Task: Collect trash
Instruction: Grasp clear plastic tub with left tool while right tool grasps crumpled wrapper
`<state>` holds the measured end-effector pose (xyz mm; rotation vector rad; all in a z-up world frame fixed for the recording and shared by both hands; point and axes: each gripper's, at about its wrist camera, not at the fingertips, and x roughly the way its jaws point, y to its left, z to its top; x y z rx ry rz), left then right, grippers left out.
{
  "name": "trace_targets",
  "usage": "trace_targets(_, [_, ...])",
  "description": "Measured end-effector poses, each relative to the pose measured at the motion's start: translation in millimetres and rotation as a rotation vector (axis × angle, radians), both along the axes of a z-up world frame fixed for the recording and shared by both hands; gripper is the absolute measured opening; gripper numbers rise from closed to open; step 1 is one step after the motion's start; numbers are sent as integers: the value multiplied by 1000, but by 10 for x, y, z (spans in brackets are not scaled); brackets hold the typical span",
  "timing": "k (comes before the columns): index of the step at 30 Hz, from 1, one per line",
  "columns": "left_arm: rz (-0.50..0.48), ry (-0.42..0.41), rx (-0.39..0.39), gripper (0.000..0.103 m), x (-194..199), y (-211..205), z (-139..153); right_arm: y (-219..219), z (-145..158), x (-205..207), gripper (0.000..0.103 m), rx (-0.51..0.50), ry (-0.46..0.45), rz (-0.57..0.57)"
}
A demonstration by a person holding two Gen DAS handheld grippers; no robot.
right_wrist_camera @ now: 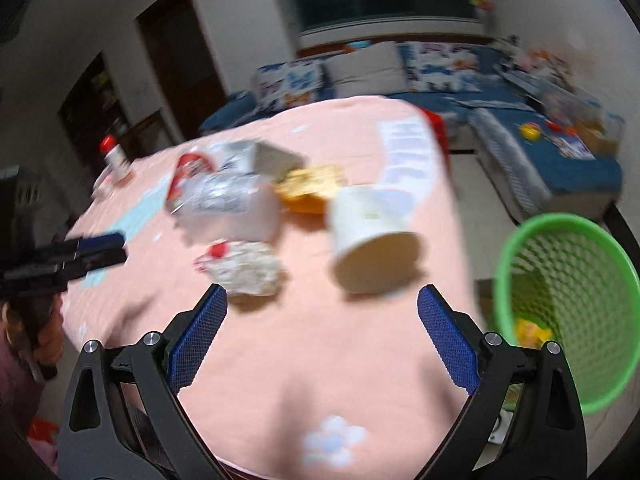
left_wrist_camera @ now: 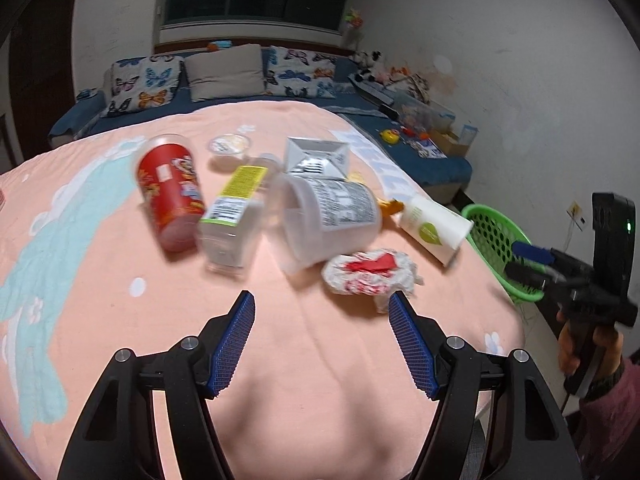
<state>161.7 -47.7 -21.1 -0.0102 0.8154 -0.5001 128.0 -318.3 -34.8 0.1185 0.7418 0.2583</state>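
Two claws, left claw (left_wrist_camera: 322,308) and right claw (right_wrist_camera: 322,300), gape empty over littered worktop (left_wrist_camera: 300,360); green basket (right_wrist_camera: 568,308) beside it

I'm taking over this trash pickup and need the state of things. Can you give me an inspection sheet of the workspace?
Surface: table under a peach patterned cloth.
Job's things: red snack can, clear plastic bottle with yellow-green label, translucent labelled tub, white paper cup and crumpled red-and-white wrapper, all lying on the cloth; green mesh basket beside the table, yellow trash inside.
Clutter: small lidded cup, grey carton.
Grippers: left gripper open, empty; right gripper open, empty.
Cables: nothing seen.
Surroundings: blue sofa with cushions, toys.
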Motion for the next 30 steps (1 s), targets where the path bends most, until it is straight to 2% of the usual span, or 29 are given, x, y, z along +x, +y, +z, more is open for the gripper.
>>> trace_targets(7, [30, -7, -19, 66, 58, 207, 65, 549, -180, 284, 93, -59, 28, 127])
trace_targets(12, [48, -4, -39, 66, 134, 310, 101, 792, -318, 519, 92, -89, 58, 167])
trace_targets(23, [18, 24, -70, 63, 369, 250, 101, 964, -528, 766, 90, -126, 113, 195])
trace_targets(30, [-30, 37, -49, 59, 577, -22, 37, 980, -554, 727, 78, -132, 116, 192])
